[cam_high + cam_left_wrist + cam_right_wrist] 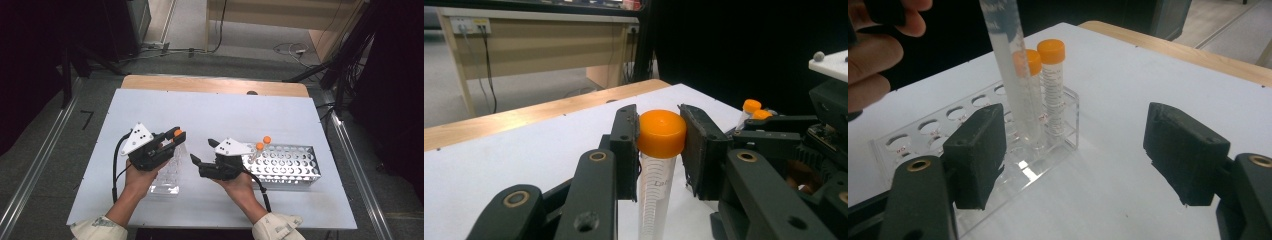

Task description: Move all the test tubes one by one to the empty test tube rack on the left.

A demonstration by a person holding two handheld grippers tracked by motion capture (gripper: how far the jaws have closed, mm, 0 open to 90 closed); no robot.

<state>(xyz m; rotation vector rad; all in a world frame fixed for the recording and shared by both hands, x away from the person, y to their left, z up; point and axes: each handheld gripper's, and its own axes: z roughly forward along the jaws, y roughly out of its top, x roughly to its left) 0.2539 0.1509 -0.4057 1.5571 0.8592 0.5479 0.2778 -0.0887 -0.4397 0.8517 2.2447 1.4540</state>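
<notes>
Readable markings are few. In the left gripper view, the clear tube (655, 192) with the orange cap (662, 133) carries a printed graduation scale of short dark ticks down its wall; beside the ticks stand a few pale letters, too blurred to make out. In the right gripper view, a capped tube (1053, 92) standing in the clear rack (998, 165) shows the same kind of tick scale, its figures too small to read. Small red marks sit beside the holes on the rack's top plate; they look like numerals, but none can be told.
</notes>
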